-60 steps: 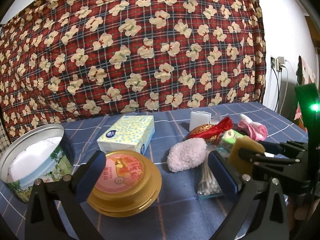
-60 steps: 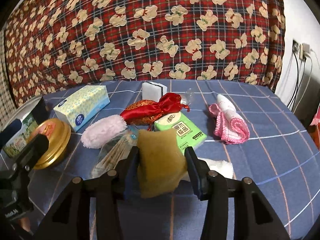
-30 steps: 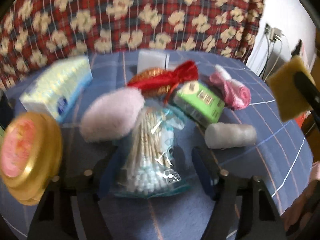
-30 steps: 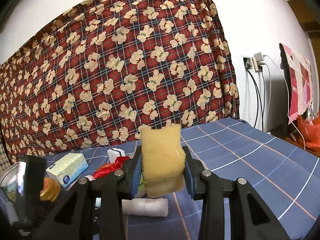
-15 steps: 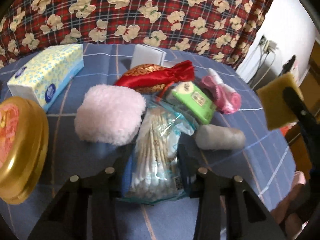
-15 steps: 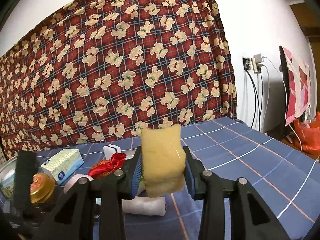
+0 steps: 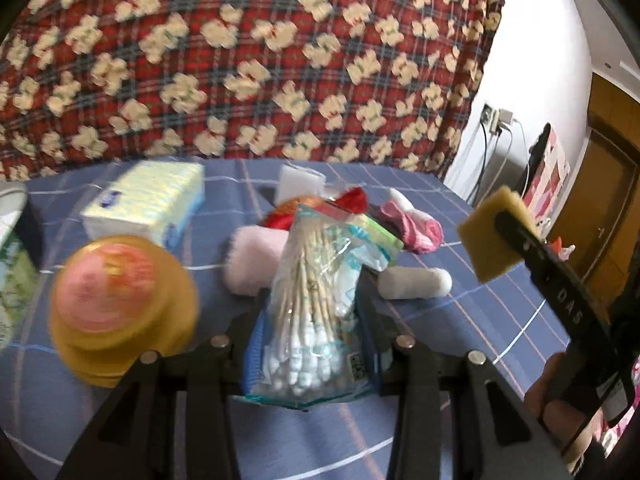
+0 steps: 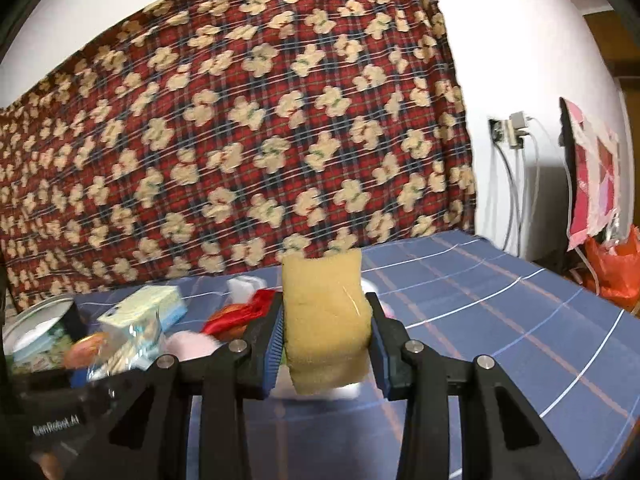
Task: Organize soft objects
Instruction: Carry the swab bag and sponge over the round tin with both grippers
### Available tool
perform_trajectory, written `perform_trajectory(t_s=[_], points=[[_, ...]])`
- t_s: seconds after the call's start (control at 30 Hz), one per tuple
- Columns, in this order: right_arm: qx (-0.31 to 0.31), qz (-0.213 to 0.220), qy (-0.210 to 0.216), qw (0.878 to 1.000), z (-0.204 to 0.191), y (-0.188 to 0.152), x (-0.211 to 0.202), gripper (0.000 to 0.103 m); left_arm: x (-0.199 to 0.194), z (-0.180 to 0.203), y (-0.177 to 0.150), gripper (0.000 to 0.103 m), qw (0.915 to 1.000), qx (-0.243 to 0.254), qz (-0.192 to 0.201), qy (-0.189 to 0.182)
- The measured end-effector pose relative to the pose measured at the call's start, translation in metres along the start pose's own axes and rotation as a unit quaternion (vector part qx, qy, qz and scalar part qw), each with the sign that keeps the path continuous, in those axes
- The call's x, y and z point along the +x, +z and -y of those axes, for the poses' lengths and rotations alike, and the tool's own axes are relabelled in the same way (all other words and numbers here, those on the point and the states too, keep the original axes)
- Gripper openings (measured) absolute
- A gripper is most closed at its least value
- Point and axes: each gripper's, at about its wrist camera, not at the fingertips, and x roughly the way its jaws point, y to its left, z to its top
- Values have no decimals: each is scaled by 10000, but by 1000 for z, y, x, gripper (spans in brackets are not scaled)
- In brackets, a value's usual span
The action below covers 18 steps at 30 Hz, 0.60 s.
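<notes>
Blue cloth (image 8: 500, 312) bare rightward; sponge (image 8: 326, 320), swab bag (image 7: 312, 312) clamped.

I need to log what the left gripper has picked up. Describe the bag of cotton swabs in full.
The bag of cotton swabs is a clear, crinkly plastic pouch with blue-green print and a small barcode label near its bottom. It is packed with pale wooden sticks, white cotton tips bunched at the lower end. It stands roughly upright, lifted off the blue checked tablecloth, pinched at its lower sides between the left gripper fingers.
</notes>
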Motion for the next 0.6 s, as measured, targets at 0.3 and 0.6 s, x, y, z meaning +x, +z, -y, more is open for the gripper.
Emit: perform_trajectory(t_s=[0.3,0.6], points=[[-293,-79,522,9982,-65,-14,-12,41,-36,-32,-5,39,9984,93,307,469],[-456,-190,1097,9927,-120,-14,-16,41,-68,-62,-6,39,9947,74,692,756]])
